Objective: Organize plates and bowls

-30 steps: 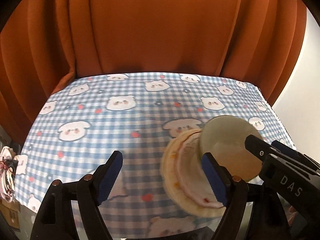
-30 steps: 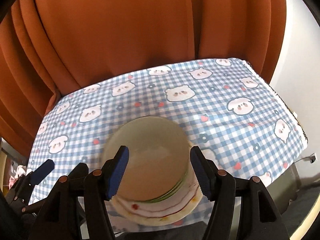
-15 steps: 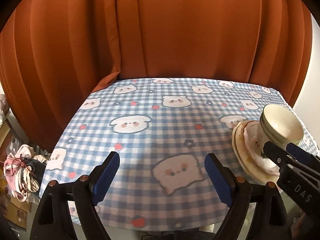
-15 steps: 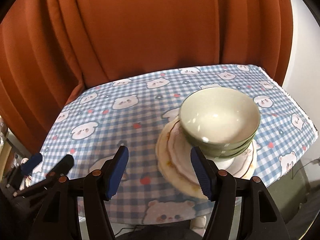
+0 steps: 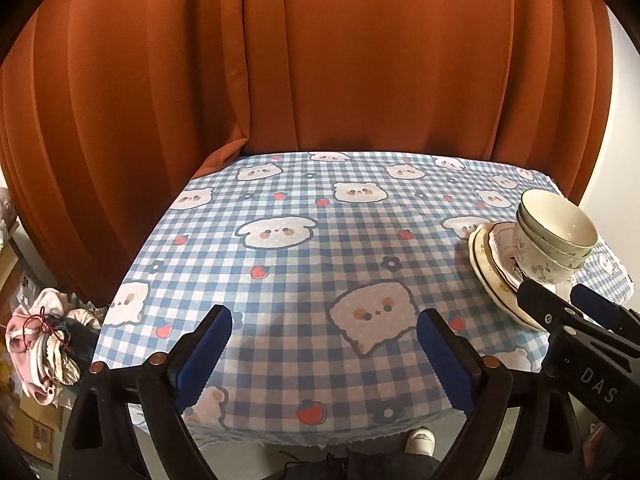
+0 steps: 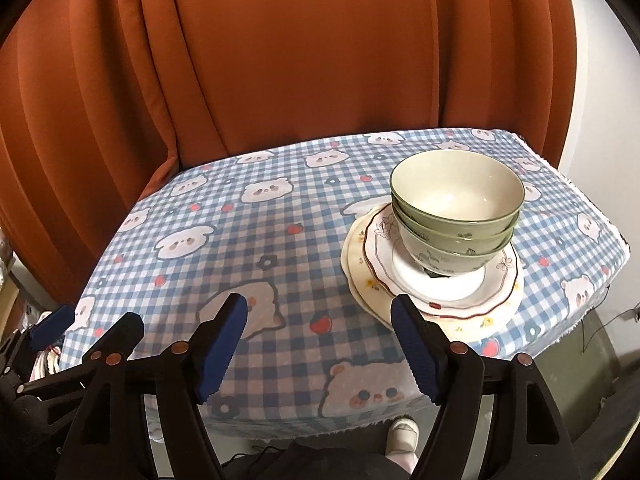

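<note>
Bowls (image 6: 456,216) nested, green, atop scallop-edged plates (image 6: 436,292).

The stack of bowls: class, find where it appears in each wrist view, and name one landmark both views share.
Left wrist view: stack of bowls at the far right edge, on the plates.
Right wrist view: stack of bowls right of centre, on the plates.
Shared landmark: the orange curtain behind the table.

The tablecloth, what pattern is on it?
The tablecloth is blue-and-white check with cartoon bear faces, small red fruits and dark flowers. The left wrist view shows it best.
</note>
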Demonstrator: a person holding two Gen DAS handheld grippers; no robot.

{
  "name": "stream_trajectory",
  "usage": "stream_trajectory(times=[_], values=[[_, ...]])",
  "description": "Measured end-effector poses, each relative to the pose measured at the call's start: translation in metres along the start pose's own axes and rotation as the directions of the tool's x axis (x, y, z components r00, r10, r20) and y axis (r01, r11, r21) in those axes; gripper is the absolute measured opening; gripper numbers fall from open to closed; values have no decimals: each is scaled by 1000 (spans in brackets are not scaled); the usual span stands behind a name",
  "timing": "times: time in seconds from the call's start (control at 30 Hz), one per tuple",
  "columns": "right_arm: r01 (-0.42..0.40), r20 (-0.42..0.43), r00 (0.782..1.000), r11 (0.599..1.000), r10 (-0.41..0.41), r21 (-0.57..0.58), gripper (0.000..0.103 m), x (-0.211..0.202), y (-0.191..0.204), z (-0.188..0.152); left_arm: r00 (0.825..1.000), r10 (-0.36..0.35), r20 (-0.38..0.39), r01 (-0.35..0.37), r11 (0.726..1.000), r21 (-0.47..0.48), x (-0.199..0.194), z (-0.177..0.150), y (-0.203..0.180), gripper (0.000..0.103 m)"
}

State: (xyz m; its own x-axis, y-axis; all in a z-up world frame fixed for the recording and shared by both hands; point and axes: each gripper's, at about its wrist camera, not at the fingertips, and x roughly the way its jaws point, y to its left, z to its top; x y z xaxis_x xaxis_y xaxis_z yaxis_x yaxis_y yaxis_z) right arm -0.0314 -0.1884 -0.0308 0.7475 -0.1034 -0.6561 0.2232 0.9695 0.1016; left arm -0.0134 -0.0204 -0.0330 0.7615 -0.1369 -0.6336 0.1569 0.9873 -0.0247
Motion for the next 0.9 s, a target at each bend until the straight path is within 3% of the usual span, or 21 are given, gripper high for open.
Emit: stream_trajectory(times=[0.9], values=[[12, 8, 1000, 1000, -12, -5, 79, -6, -2, 1, 1000, 8, 19, -8, 1000, 2, -7, 4, -2, 97]])
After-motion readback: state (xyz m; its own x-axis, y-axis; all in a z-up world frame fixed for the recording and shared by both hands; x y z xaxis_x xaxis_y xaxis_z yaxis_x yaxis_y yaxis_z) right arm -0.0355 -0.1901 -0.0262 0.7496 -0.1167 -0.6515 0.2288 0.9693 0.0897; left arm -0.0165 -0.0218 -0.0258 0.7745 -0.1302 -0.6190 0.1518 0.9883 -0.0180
